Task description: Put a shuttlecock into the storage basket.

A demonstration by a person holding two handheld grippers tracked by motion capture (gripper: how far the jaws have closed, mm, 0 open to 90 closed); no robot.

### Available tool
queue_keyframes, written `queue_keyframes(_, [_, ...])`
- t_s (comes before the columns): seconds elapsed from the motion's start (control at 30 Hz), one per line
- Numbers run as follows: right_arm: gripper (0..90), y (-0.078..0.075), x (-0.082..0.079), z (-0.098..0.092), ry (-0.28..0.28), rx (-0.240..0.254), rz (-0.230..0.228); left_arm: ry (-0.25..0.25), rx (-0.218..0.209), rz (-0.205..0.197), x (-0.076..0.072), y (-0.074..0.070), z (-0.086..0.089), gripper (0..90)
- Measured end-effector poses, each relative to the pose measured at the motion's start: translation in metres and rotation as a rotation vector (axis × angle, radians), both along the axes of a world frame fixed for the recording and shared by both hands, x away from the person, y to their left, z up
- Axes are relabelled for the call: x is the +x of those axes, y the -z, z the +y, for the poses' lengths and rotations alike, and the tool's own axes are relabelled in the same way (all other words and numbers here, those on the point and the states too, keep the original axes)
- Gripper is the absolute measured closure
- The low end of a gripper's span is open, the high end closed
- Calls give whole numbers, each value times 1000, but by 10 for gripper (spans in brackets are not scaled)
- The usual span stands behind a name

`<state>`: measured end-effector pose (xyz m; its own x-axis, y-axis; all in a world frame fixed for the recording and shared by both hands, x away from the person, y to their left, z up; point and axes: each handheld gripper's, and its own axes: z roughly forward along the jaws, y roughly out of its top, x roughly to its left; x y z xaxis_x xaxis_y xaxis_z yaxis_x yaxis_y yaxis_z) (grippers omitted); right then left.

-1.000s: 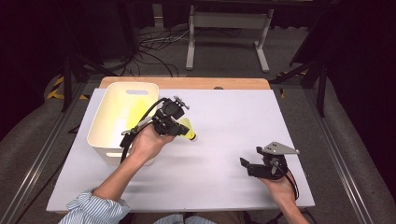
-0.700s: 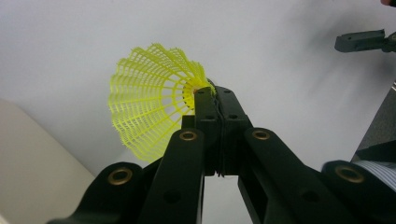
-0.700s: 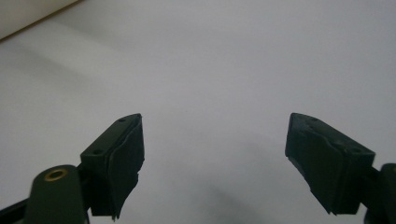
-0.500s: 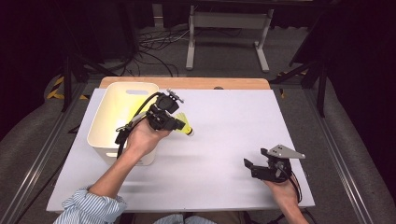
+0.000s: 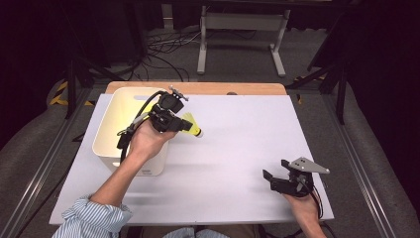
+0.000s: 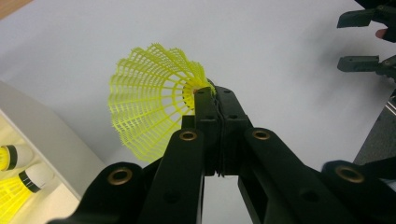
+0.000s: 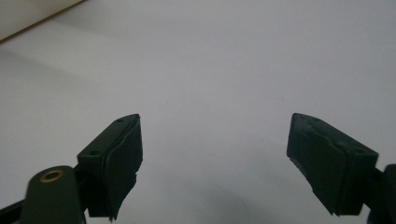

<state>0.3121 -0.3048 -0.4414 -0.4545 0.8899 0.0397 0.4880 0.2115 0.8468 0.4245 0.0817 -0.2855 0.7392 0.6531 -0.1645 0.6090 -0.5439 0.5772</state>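
We are in the carry step: our left gripper has its fingers clamped tight on the yellow shuttlecock, pinching it where the mesh skirt meets the cork, so the skirt fans out to one side in the left gripper view. In the high view the shuttlecock hangs in the air just beside the rim of the white bin, on the side facing the middle of the bench, and touches neither. Inside the bin, the left gripper view shows at least two more shuttlecocks lying at the bottom. Which way the load is going we cannot tell from this moment alone; we judge it a sorting job between bin and bench. Our right gripper waits well apart near the bench's near right corner, fingers spread wide with nothing between them. The next move, as we read it, calls for holding the pinch firm while the left hand travels, keeping the flimsy skirt off the bin wall, and parting the fingers only once the shuttlecock is over its resting place.
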Motion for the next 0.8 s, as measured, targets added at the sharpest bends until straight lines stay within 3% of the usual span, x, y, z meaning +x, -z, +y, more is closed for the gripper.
queue_keyframes(0.8, [181, 9, -5, -10, 33, 15, -5, -48, -30, -31, 5, -22, 17, 892])
